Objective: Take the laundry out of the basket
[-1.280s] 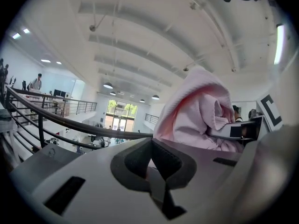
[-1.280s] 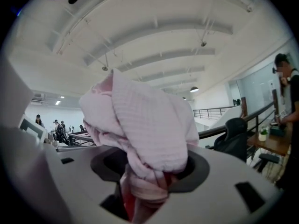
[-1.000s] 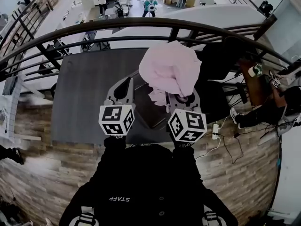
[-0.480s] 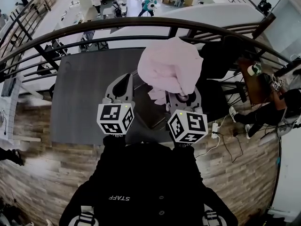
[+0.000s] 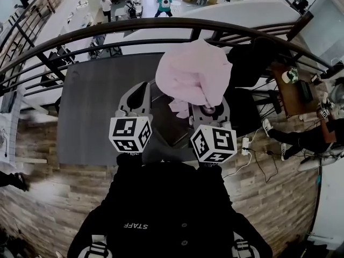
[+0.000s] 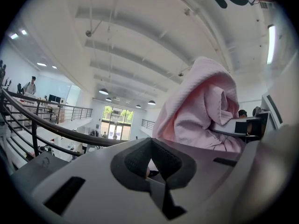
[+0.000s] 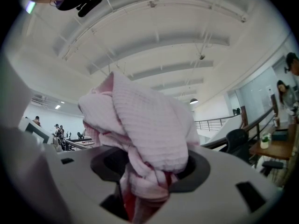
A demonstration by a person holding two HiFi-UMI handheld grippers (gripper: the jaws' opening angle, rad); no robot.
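– Right gripper, state?
– Jaws clamped on pale pink waffle-knit cloth: bunched, held aloft at the gripper's 12 o'clock, above the dark grey tabletop.
– Left gripper?
– At the right one's 9 o'clock. Jaws together, nothing between; clear of the cloth.
– Farther out?
– Black curved metal railing, 12 o'clock, past the tabletop.

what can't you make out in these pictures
The basket: seen in no view; in the head view the lifted pink cloth blocks part of the table.
The pads of the right tool: right gripper view, buried in the bunched cloth it grips.
What kind of garment it is: too bunched up in every view.
The people on the floor below: head view, too small.
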